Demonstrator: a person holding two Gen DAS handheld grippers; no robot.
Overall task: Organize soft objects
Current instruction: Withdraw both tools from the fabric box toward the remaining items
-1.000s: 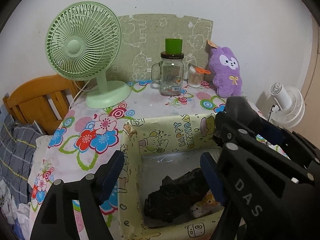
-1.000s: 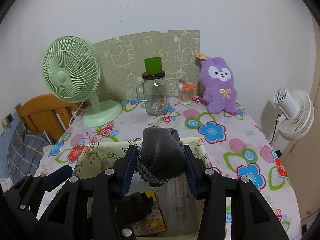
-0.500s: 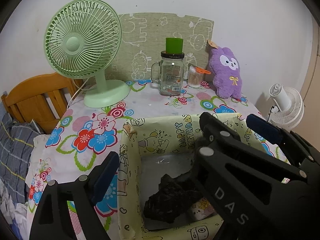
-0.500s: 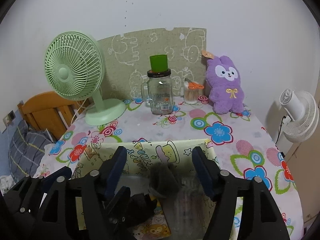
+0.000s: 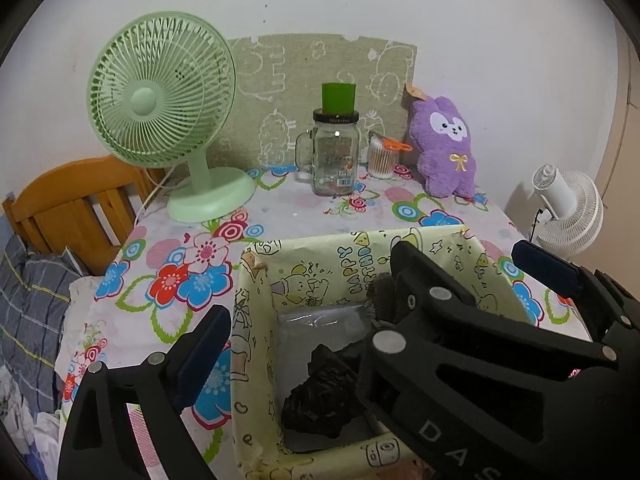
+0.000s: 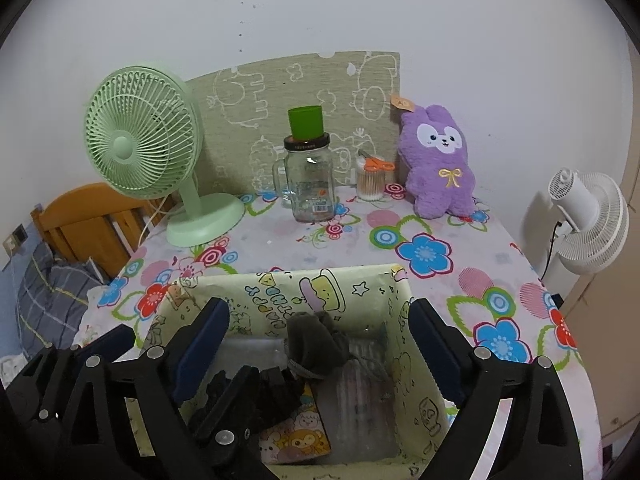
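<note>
At your far left a wooden bed frame (image 6: 86,224) and a checked blanket (image 6: 48,300) sit beside the tabletop (image 6: 360,236), then the green fan (image 6: 140,136), a glass jar (image 6: 310,184) with a green cup (image 6: 306,122) on its lid, a tub of cotton swabs (image 6: 370,184) topped by orange scissors (image 6: 378,165), the purple plush (image 6: 440,164), and a white fan (image 6: 588,220) off the right edge. Your left gripper (image 5: 304,332) stands wide with nothing between its fingers; the right gripper's body blocks its right finger and much of the box (image 6: 404,292). Your right gripper (image 6: 320,320) has just been opening and stands wide, its pads clear of the grey sock (image 6: 316,344), which lies loose inside the box beside a black bundle (image 5: 320,396) partly hidden by the left gripper. The box wall reads "HAPPY BIRTHDAY", part covered; the gripper shows "DAS". The jar's label is too small to read.
</note>
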